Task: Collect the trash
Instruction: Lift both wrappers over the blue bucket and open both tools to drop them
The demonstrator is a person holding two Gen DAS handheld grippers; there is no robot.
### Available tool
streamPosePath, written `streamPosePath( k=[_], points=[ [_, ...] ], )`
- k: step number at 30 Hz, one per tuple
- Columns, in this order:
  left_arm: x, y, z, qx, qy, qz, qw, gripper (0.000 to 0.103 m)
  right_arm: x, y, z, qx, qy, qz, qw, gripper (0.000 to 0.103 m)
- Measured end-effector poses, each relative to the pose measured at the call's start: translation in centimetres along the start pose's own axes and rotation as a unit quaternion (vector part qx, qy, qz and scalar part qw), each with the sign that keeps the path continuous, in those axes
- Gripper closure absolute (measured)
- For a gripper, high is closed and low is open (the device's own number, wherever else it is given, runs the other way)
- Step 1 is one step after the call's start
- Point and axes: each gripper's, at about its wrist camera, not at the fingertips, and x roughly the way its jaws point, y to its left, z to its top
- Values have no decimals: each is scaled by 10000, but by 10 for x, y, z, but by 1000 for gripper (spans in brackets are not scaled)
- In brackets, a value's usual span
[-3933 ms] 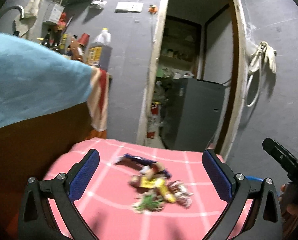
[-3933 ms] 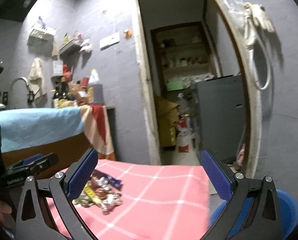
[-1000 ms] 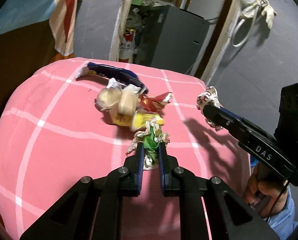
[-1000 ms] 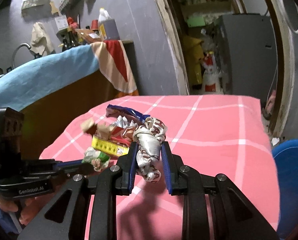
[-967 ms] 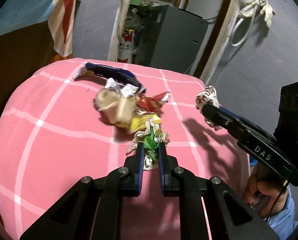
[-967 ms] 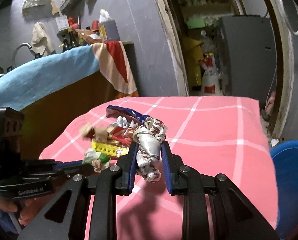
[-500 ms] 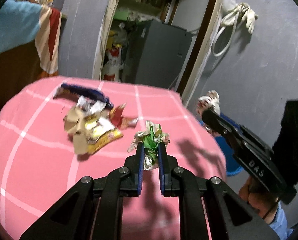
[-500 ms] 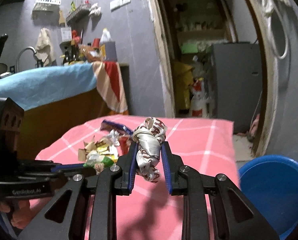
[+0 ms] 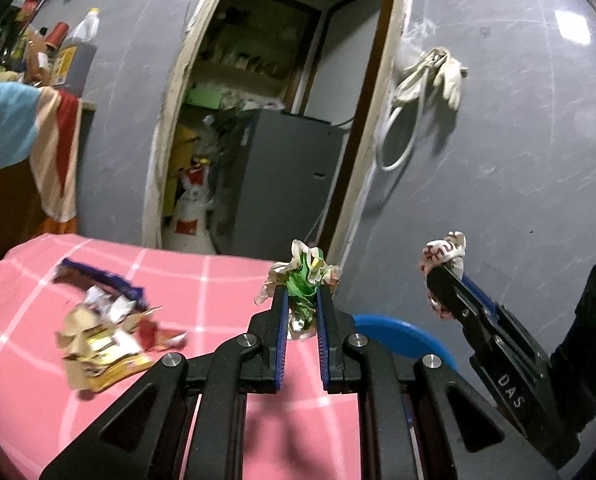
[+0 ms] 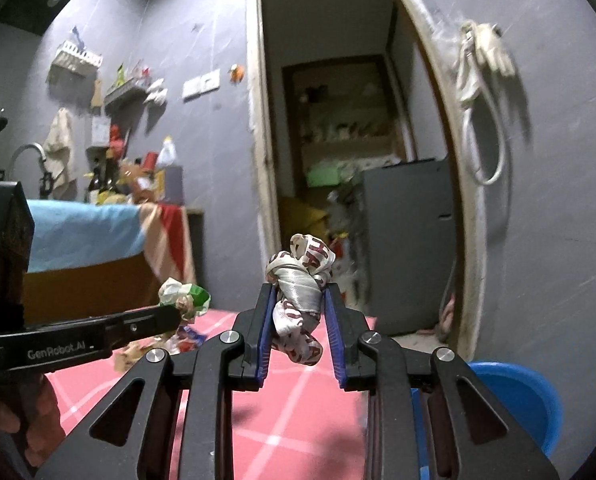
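Note:
My left gripper (image 9: pixel 301 300) is shut on a crumpled green and white wrapper (image 9: pixel 299 276) and holds it above the pink checked table (image 9: pixel 38 400). My right gripper (image 10: pixel 298 300) is shut on a crumpled white and red wrapper (image 10: pixel 299 280), also raised above the table; it also shows in the left wrist view (image 9: pixel 443 256). A pile of wrappers (image 9: pixel 102 332) lies on the table at the left. A blue bin (image 10: pixel 513 400) stands beside the table's right edge and shows in the left wrist view (image 9: pixel 397 330) too.
A doorway (image 9: pixel 266 120) with a grey fridge (image 9: pixel 286 184) is behind the table. A counter draped in blue cloth (image 10: pixel 82 236) stands at the left. White gloves and a hose (image 9: pixel 429 80) hang on the grey wall at the right.
Both grippers have risen and swung right toward the blue bin with their wrappers held. The wrapper pile has dropped to the lower left of the left wrist view.

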Motion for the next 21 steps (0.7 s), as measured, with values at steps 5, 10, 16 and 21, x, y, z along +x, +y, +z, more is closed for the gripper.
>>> streamPosePath(
  k=[5, 10, 16, 21],
  points=[
    [11, -16, 2, 105, -321, -87, 9994, 92, -8, -19, 1, 42, -81, -329, 9994, 79],
    [39, -38, 0, 270, -159, -238, 9992, 92, -12, -44, -2, 230, -10, -654, 9976, 79],
    [78, -61, -7, 357, 320, -446, 9979, 92, -11, -81, -10, 632, 266, -1014, 9925, 79],
    [105, -72, -18, 381, 775, -583, 9946, 92, -12, -106, -21, 937, 510, -1249, 9864, 79]
  ],
)
